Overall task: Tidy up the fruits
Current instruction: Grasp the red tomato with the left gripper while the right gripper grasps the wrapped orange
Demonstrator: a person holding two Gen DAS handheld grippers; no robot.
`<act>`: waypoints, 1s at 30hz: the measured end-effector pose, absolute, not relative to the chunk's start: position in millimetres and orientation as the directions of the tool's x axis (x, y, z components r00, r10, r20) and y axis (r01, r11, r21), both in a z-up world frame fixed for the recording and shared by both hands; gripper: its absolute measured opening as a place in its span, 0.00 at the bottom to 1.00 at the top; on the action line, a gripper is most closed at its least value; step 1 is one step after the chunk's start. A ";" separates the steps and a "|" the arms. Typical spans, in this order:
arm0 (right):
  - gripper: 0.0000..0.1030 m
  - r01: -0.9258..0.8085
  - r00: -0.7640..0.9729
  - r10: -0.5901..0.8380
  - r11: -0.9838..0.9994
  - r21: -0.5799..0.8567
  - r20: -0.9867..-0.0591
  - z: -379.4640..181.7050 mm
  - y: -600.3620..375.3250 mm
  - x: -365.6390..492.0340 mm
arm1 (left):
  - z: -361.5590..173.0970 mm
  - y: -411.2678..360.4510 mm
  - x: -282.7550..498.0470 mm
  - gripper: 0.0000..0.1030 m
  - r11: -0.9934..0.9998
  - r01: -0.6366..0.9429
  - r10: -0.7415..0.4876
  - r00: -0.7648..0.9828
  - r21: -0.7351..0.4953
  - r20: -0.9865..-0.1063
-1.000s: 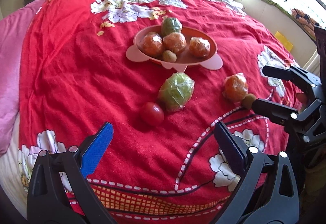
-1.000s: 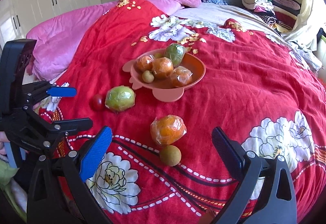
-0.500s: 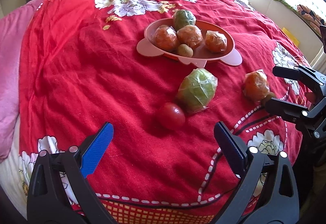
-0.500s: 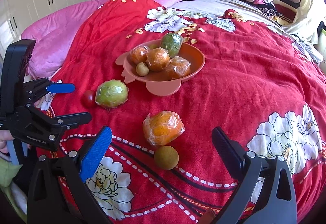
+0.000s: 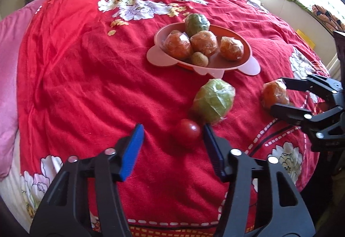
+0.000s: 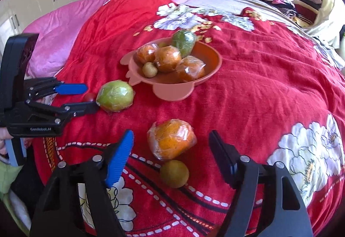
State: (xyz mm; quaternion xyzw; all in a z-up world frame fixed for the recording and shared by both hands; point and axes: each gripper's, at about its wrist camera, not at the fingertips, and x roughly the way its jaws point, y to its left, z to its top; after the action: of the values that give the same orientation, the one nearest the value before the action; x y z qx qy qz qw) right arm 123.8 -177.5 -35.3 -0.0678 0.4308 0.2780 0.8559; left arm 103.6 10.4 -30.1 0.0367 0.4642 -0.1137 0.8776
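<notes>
Both grippers are now sitting closer to the loose fruit than a second ago, and the left gripper (image 5: 171, 136) has narrowed its spread around the red tomato (image 5: 187, 132).

Underneath everything, the red floral bedspread (image 5: 86, 86) is covering the bed. On it, the pink bowl (image 6: 212, 60) is holding three wrapped oranges, one wrapped green fruit and a small brown fruit.

Just in front of the bowl, the wrapped green fruit (image 5: 213, 103) is lying on the bedspread, with the tomato touching or almost touching its near side. Off to the right, the wrapped orange (image 6: 171, 142) is resting apart from them, and the small yellow-brown fruit (image 6: 174, 173) is sitting right against its near side.

In the left wrist view, the left gripper is standing partly open, clenching nothing; the tomato is sitting between its fingertips, close to the black one, with a gap on the blue side. In the right wrist view, the right gripper (image 6: 171, 147) is spread wide and released, with the wrapped orange lying between its fingers, touching neither.
</notes>
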 end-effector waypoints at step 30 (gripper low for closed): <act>0.40 -0.506 0.488 0.496 0.831 0.230 -0.719 -28.1 -193.9 134.2 | -32.8 9.8 110.1 0.20 0.957 0.272 -0.226 0.501 -0.096 -0.835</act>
State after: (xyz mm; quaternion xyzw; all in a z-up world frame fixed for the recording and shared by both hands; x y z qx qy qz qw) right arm 134.2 -193.9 -28.1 -0.0063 0.4145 0.2904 0.8625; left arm 110.1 9.8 -32.8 0.0242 0.4782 -0.1439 0.8661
